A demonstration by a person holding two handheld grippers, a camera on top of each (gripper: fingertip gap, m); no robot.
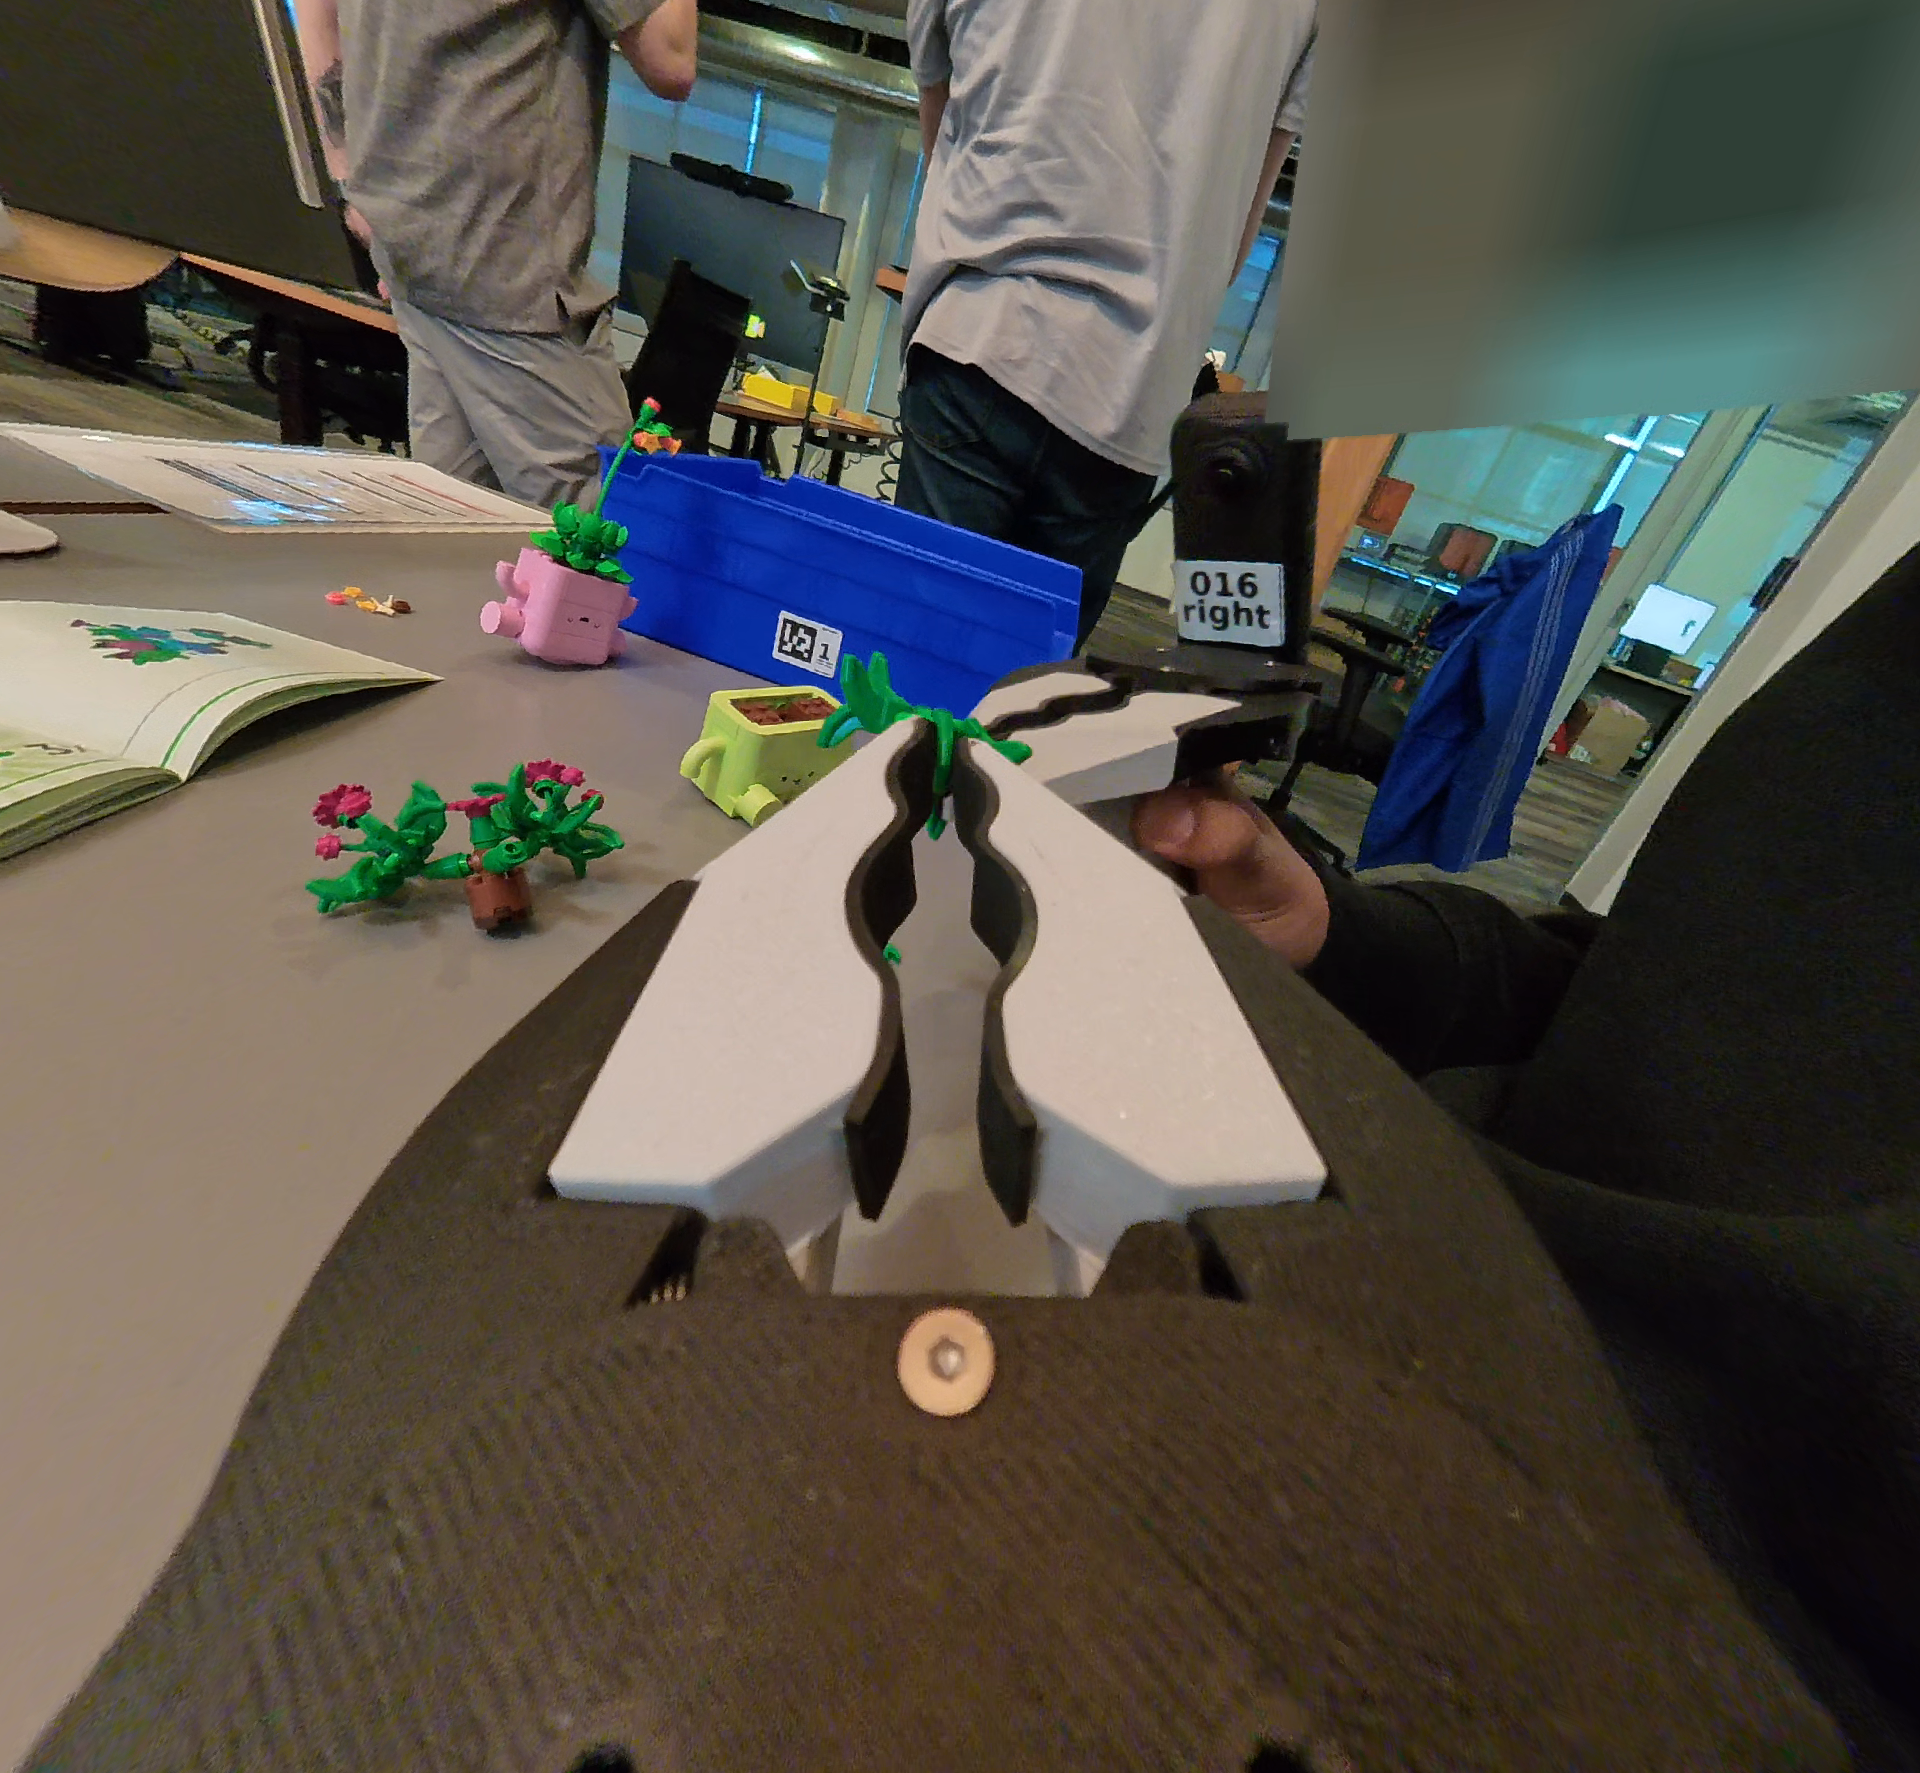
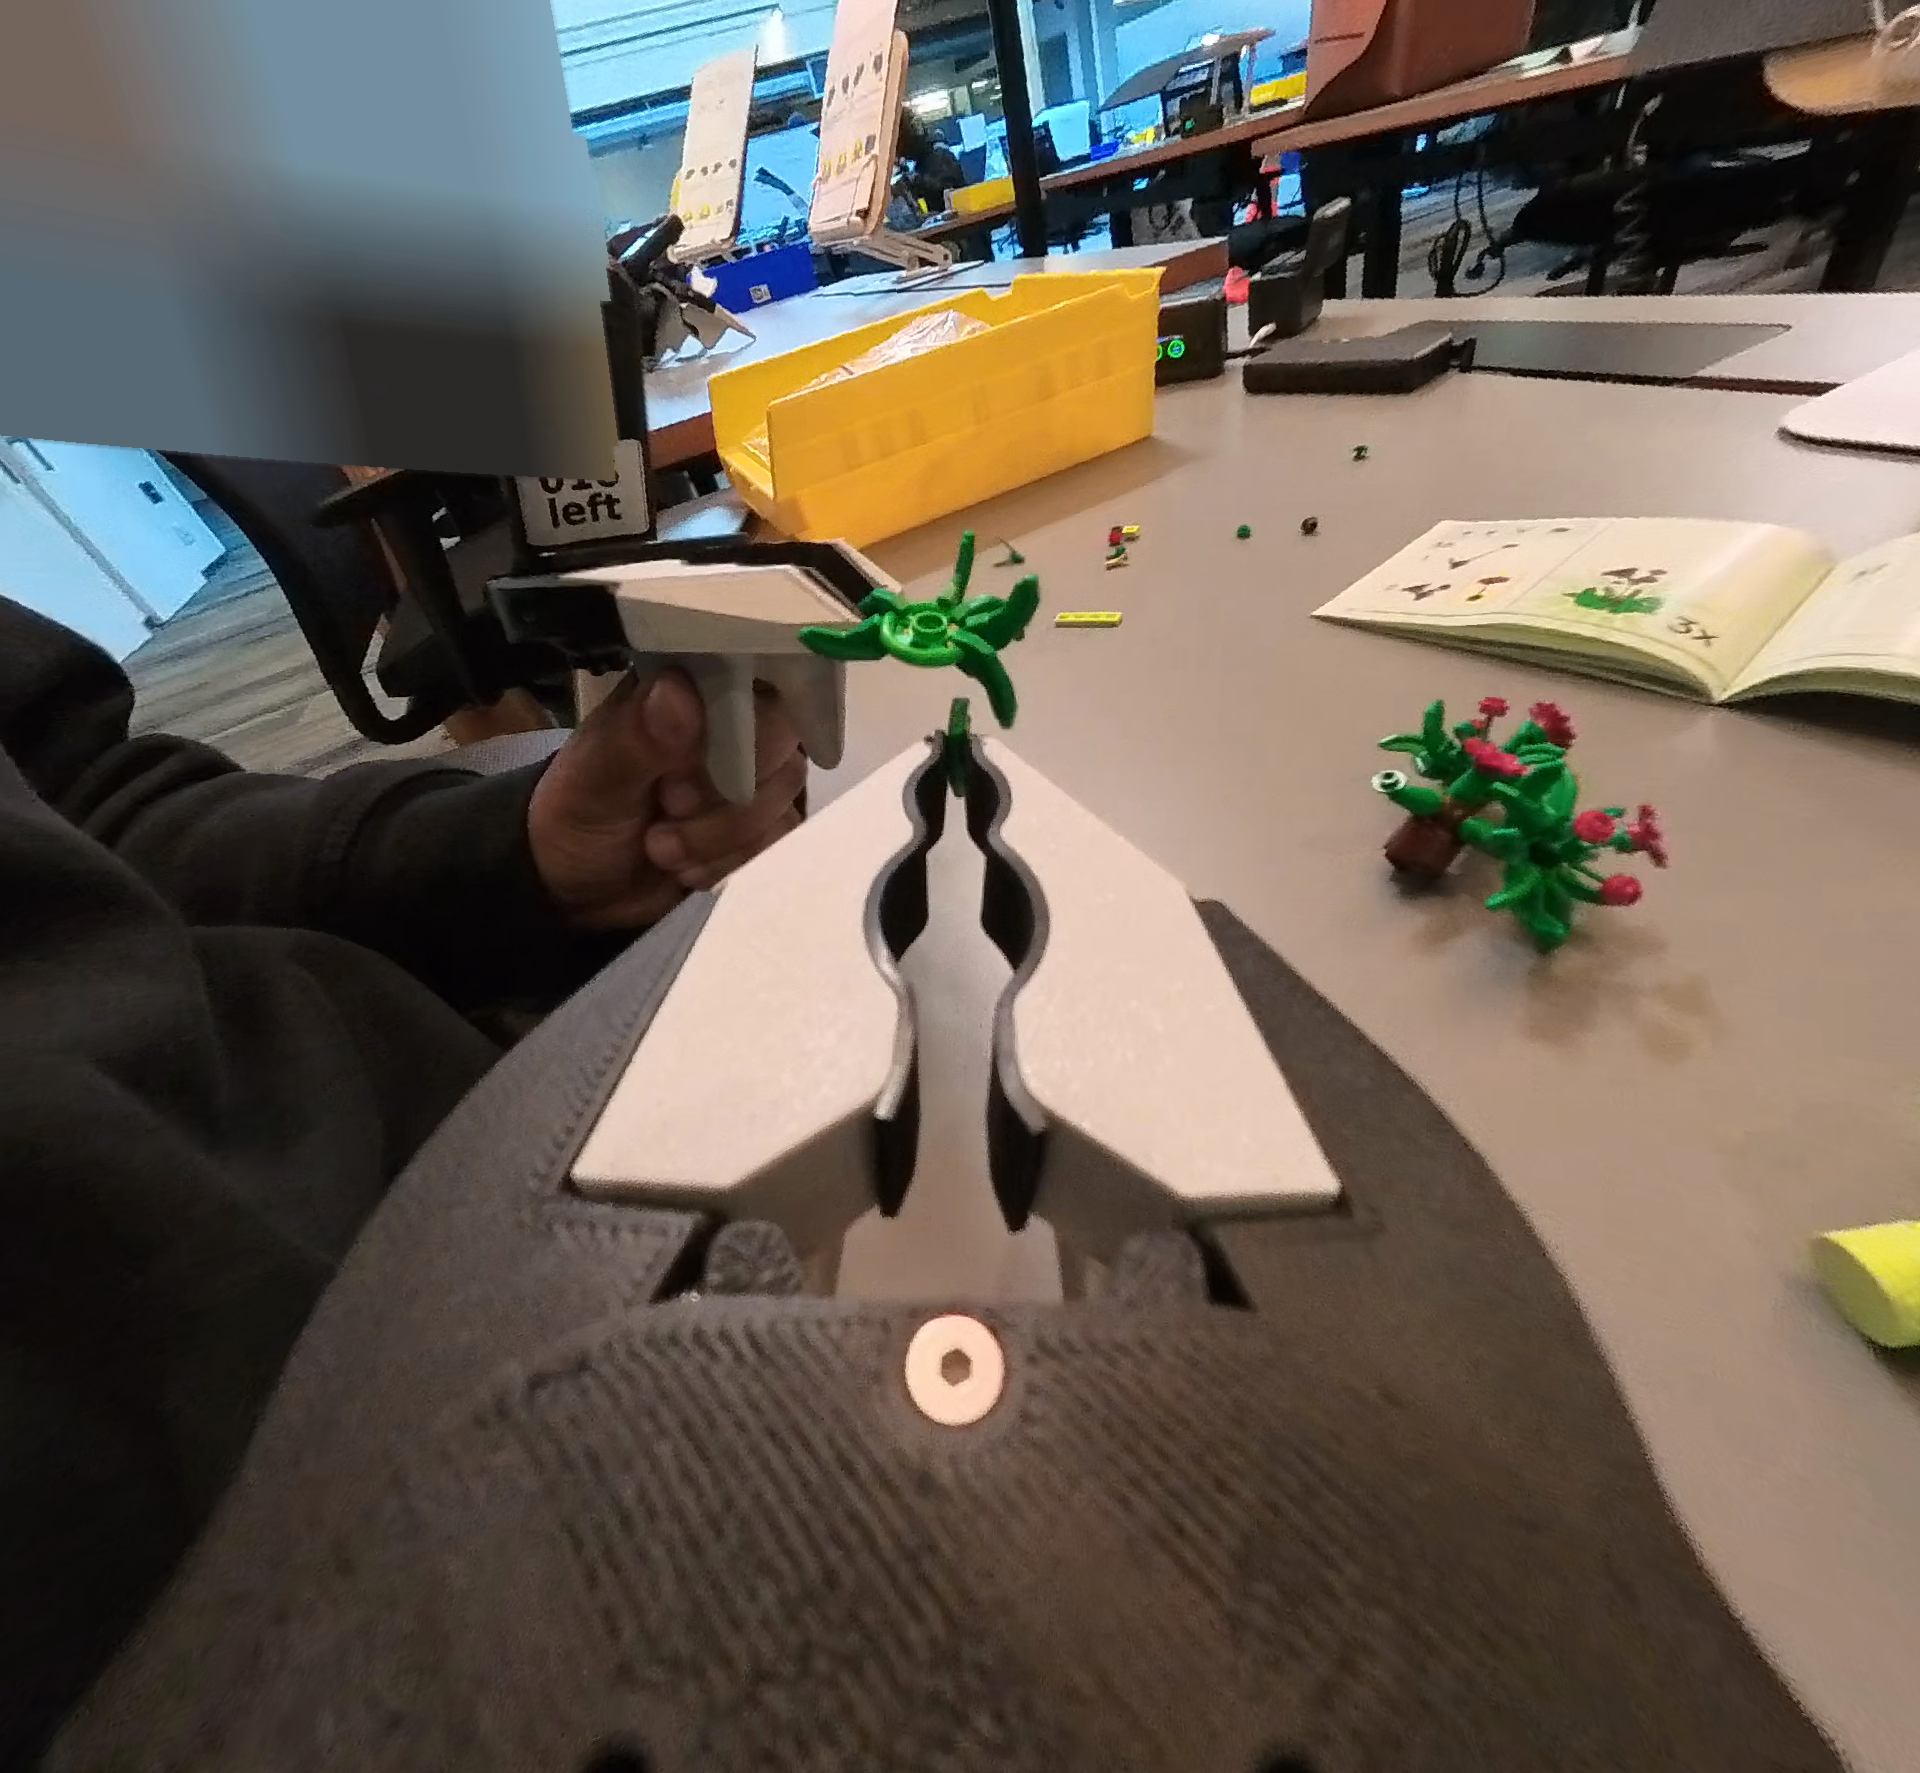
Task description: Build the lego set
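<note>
Far to the left of the left gripper's jaws lies an open booklet (image 1: 156,705) on the grey table (image 1: 208,1048). Nearer the jaws, still on their left, a bunch of green plants with red flowers (image 1: 468,840) lies on its side. Past it stands a pink pot (image 1: 566,606) with a green plant in it, and behind that a blue bin (image 1: 862,570). Just left of the jaw tips sits a lime green pot (image 1: 764,752).

The left gripper (image 1: 938,757) has its jaws pinched shut on a green leaf piece (image 2: 925,627) shaped like a star. The right gripper (image 2: 958,759), just beside it, has its jaws closed on a small dark green stem (image 2: 958,731). The stem is right under the leaf piece, not quite touching it.

Behind the right gripper's jaws is a yellow bin (image 2: 956,404). Tiny loose pieces (image 2: 1117,547) lie on the table past the tips.
</note>
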